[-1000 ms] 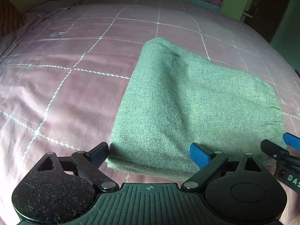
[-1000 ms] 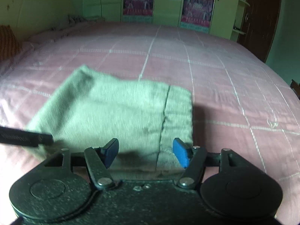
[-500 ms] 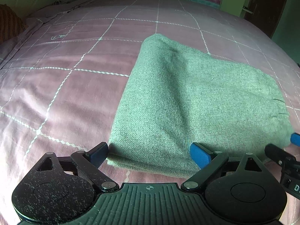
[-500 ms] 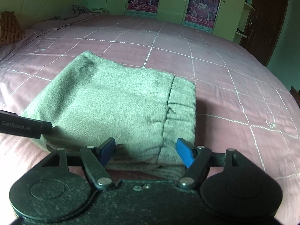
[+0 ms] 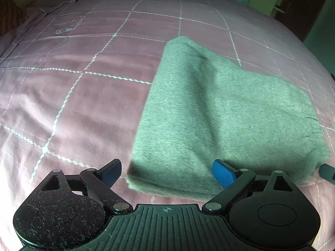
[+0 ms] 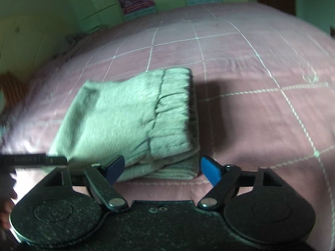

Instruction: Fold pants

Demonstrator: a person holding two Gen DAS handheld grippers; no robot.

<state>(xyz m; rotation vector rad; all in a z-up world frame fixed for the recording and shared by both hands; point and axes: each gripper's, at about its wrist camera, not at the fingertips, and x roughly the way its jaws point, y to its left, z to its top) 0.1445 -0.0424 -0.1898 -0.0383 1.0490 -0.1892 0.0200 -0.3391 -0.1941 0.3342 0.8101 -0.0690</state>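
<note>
Now folded pants (image 5: 226, 113) lie on the bedspread (image 5: 83, 96), both tools (image 5: 167, 173) (image 6: 162, 168) spread wide, empty

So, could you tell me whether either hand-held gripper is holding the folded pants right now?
Neither: the left hand-held gripper and right hand-held gripper are both open, with the folded pants lying free.
</note>
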